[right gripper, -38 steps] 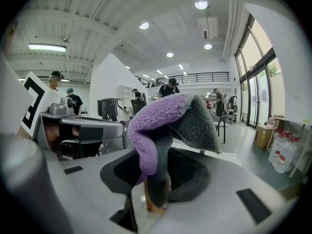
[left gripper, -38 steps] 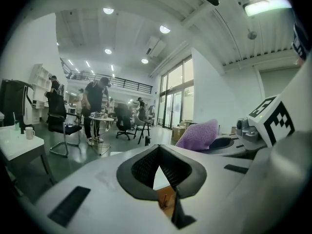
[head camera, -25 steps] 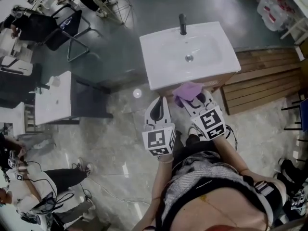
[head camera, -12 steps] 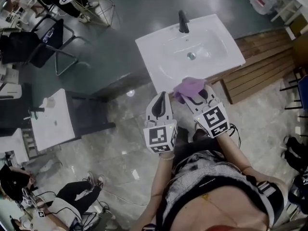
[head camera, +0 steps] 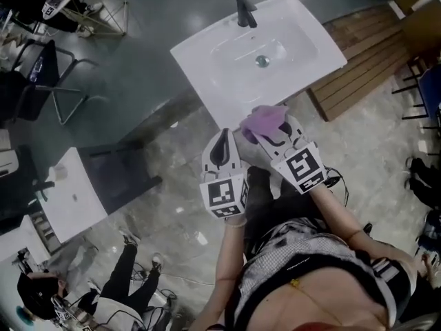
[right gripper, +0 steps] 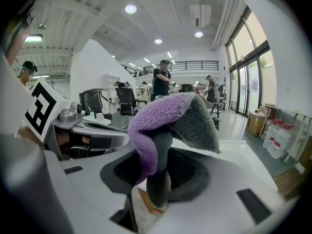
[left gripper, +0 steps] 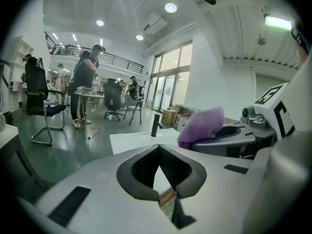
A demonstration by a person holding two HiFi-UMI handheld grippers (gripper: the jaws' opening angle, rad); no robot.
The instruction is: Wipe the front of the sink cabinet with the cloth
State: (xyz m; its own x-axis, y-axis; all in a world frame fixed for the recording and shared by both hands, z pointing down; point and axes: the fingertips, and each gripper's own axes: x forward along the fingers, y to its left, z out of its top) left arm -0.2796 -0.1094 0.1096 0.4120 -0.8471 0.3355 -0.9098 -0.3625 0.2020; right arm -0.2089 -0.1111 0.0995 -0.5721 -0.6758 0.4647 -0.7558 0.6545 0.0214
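A white sink with a black tap tops a wooden cabinet whose front is hidden below its near rim in the head view. My right gripper is shut on a purple and grey cloth, held just at the sink's near edge. The cloth bulges up out of the jaws in the right gripper view. My left gripper hangs beside it, a little nearer to me, jaws shut and empty. From the left gripper view the cloth and the sink top lie ahead.
A wooden slatted platform lies right of the sink. A second white sink unit stands on the floor at the left, with chairs behind it. People sit and stand around the room's left edge. Cables trail on the tiled floor.
The head view has swung, so the sink now sits higher and tilted. Both grippers have come closer to the sink's near edge, the cloth still in the right one.
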